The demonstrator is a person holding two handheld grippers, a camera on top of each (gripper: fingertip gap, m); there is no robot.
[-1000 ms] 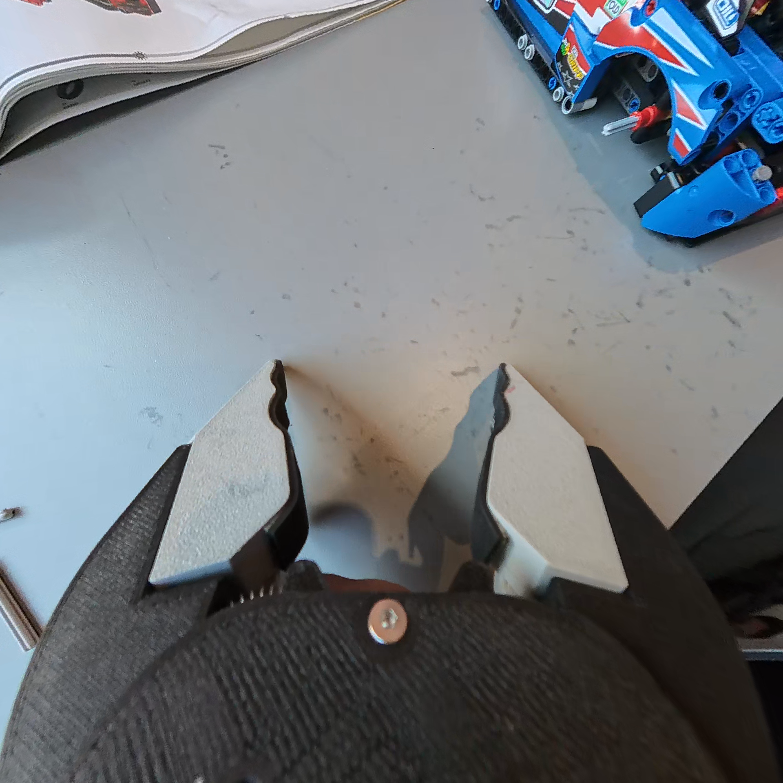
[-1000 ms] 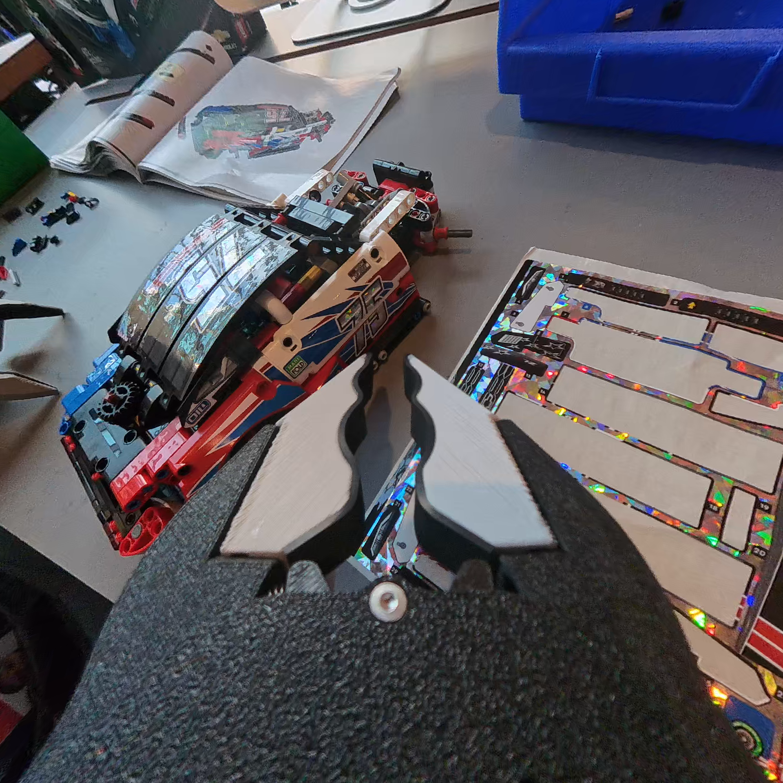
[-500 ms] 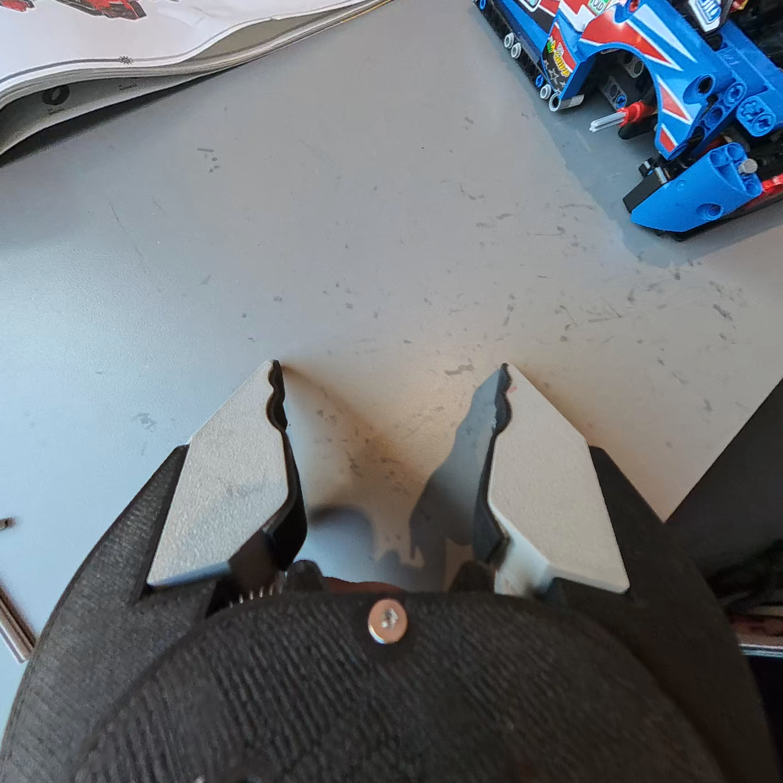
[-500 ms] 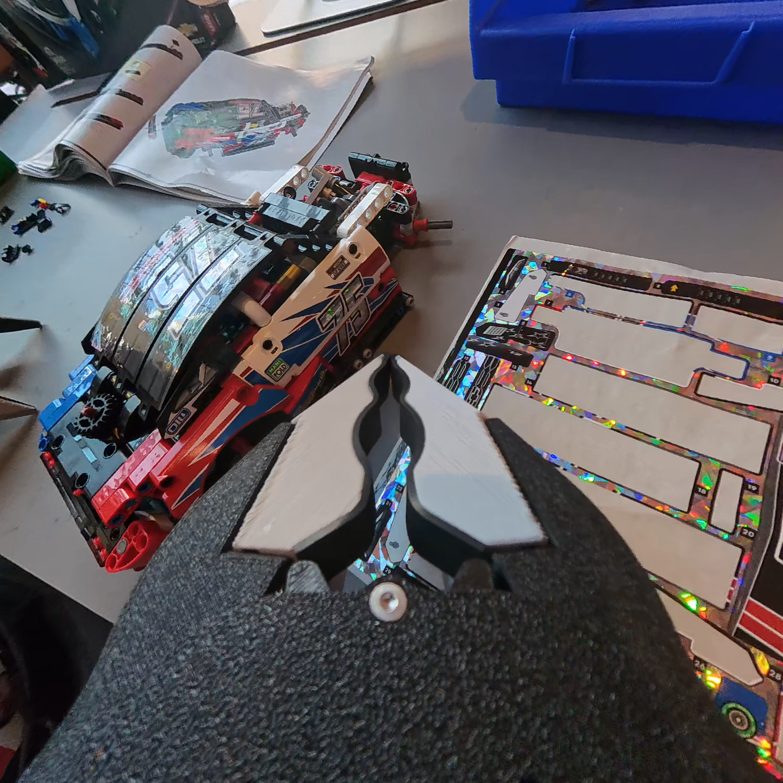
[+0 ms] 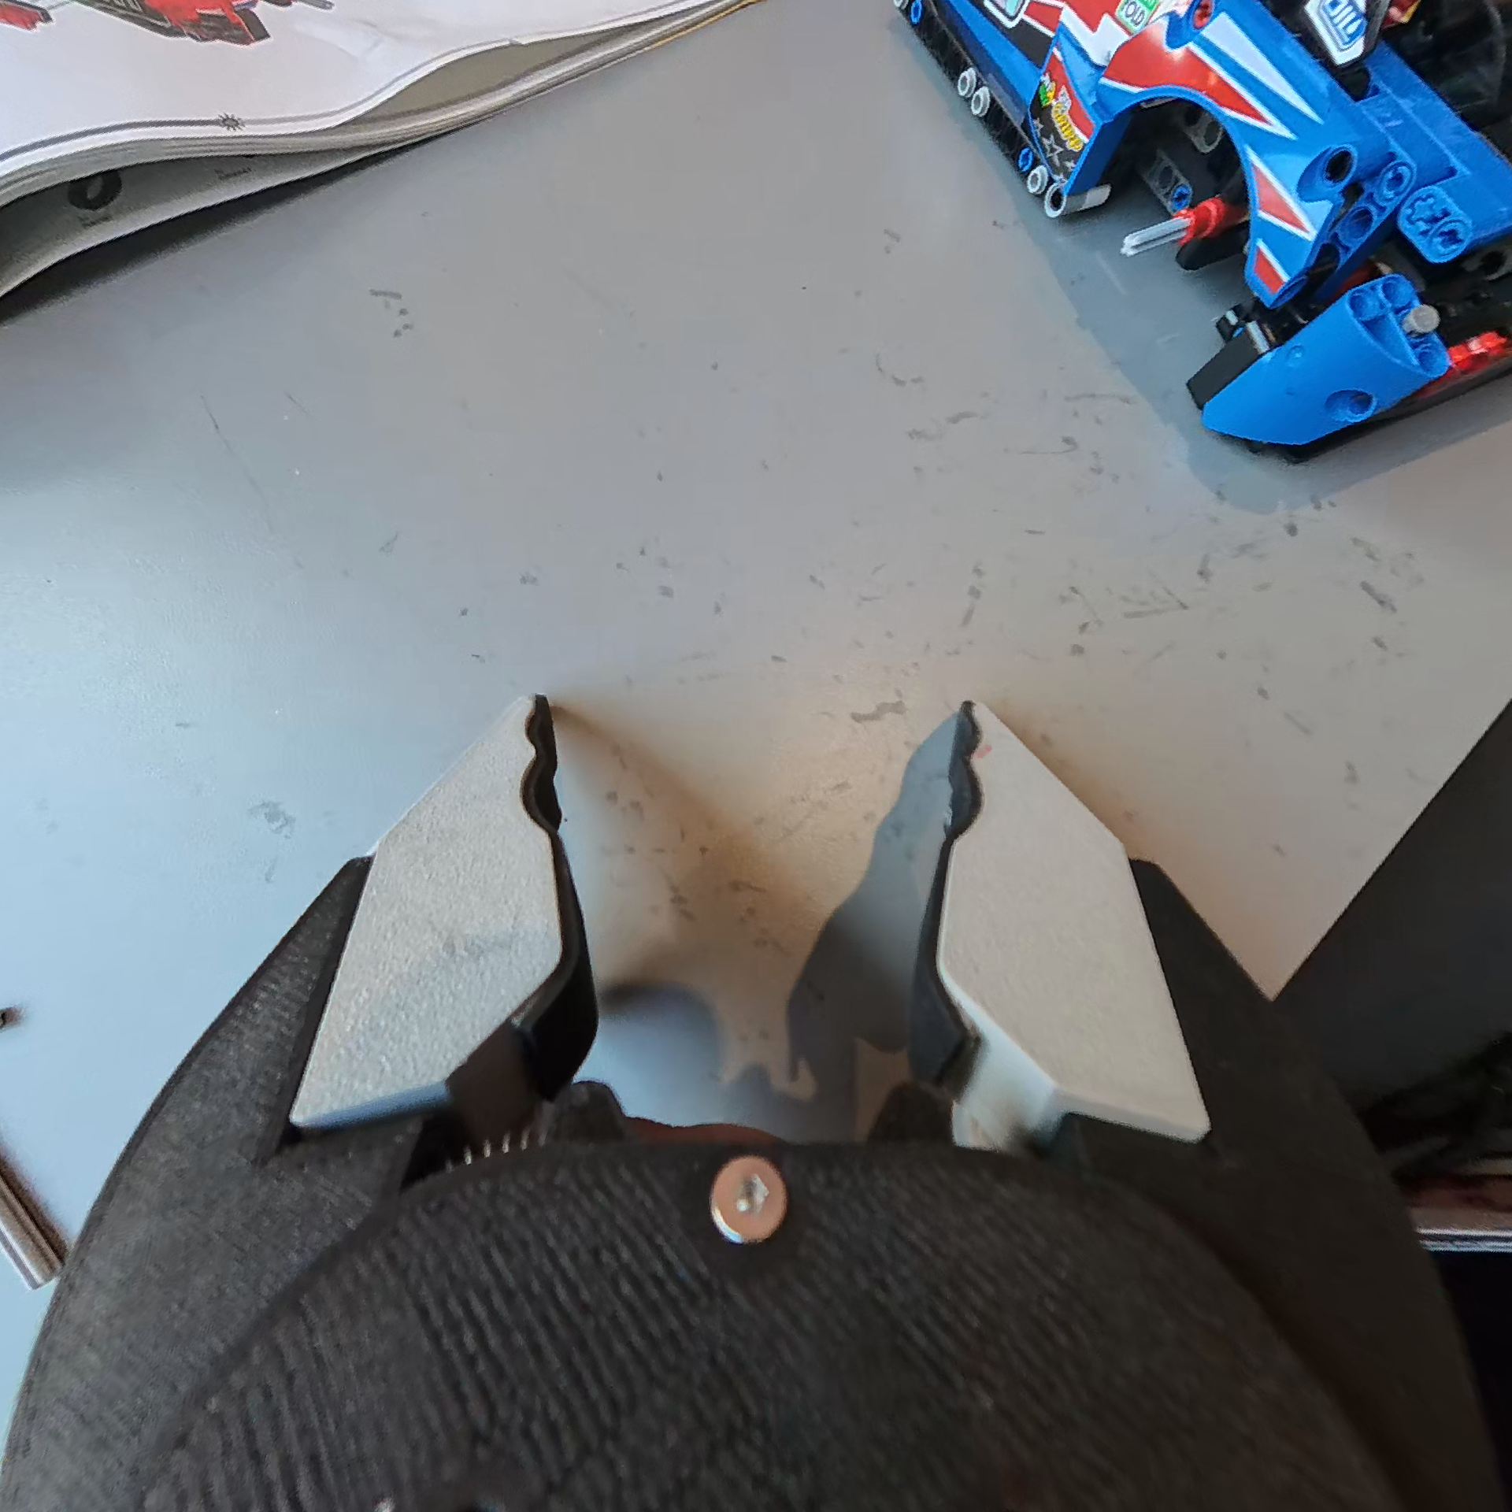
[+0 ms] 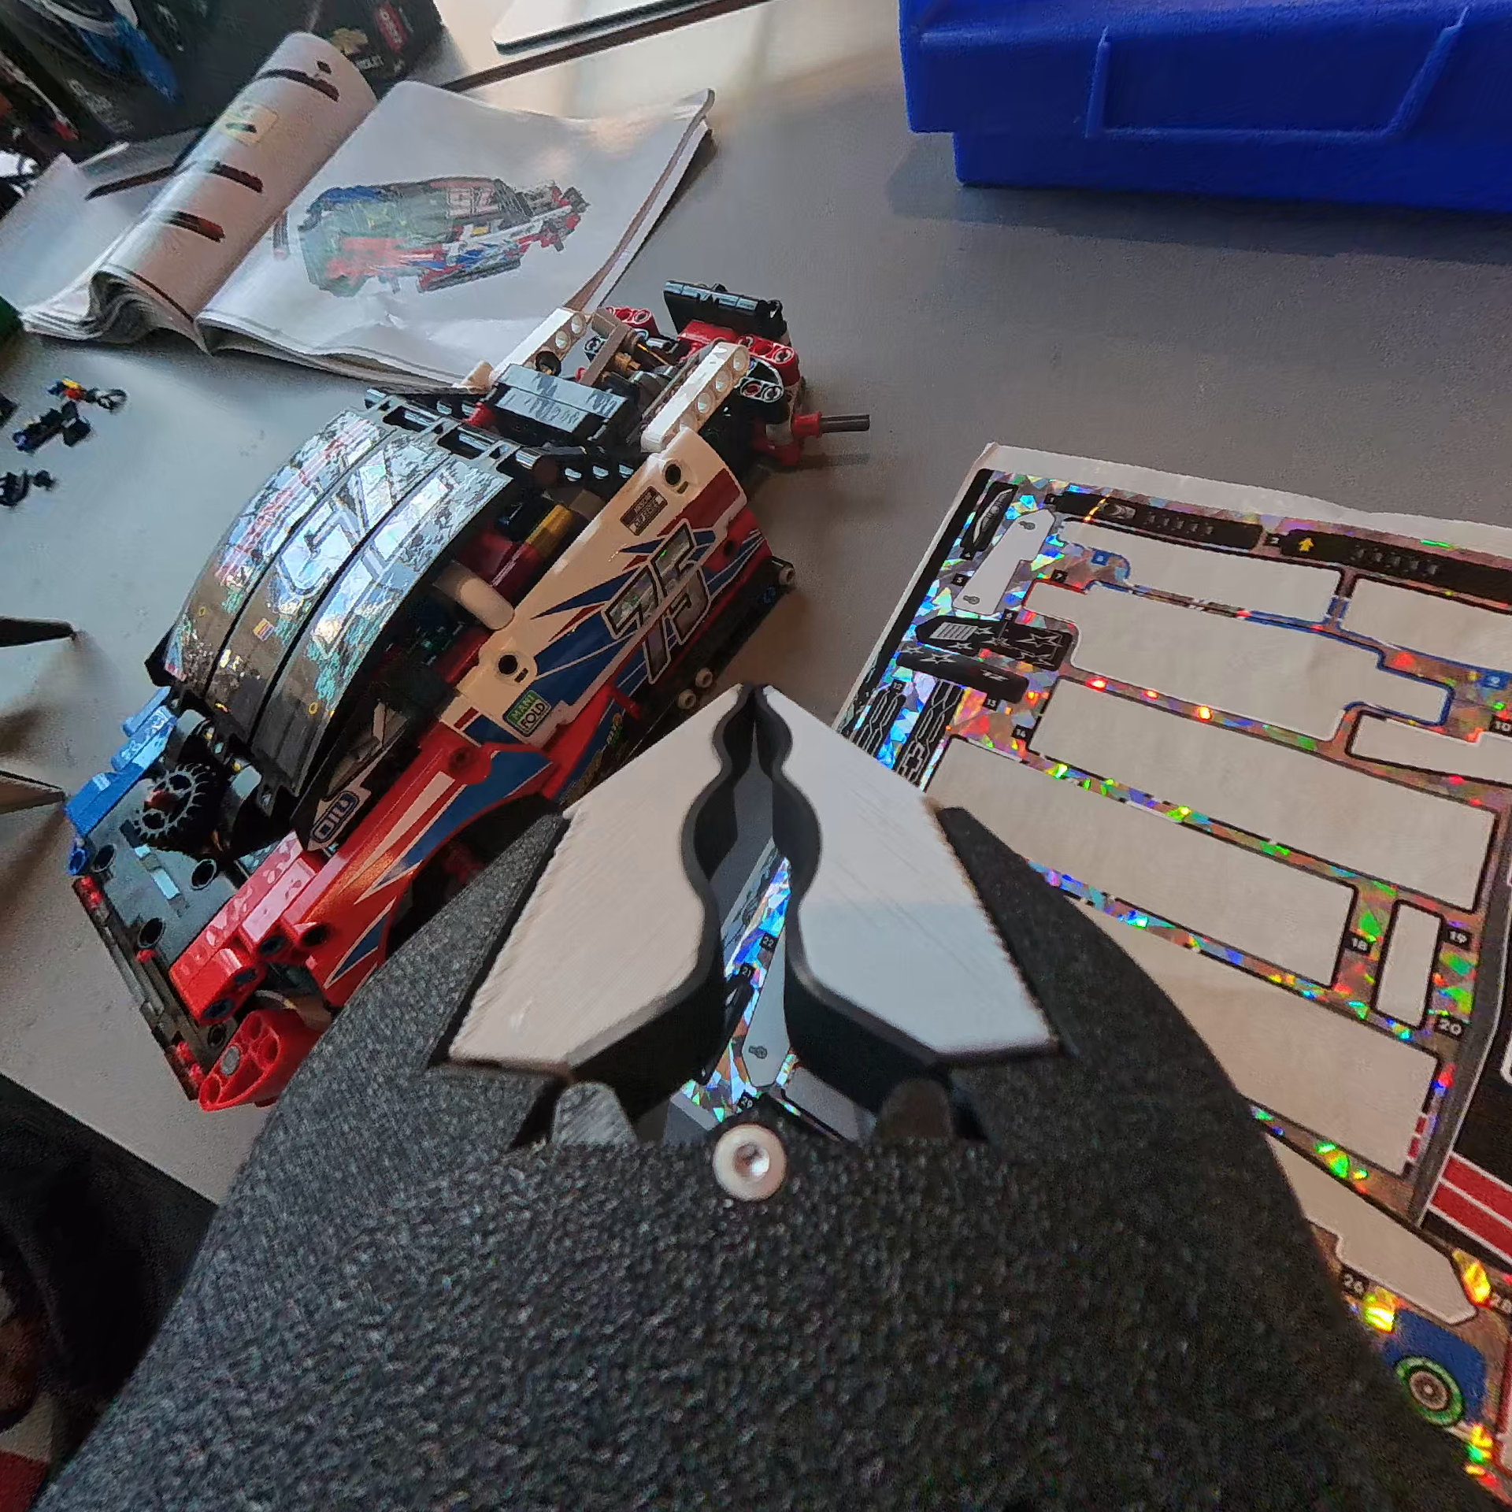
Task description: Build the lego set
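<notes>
Two views differed: only the right, with right gripper (image 6: 753, 695) closed and empty, showed the sticker sheet (image 6: 1227, 736) at 3 o'clock; left gripper (image 5: 753, 712) gaped wide over bare table (image 5: 654, 409), LEGO car (image 5: 1268, 164) at 1 o'clock.

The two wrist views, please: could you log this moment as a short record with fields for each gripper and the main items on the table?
left gripper: open, empty, over bare grey table
right gripper: shut, nothing visible between the tips
lego car: left of the right gripper, on the table
sticker sheet: flat, right of the car, mostly peeled
instruction booklet: open, behind the car
blue bin: far right corner
loose pieces: far left
</notes>
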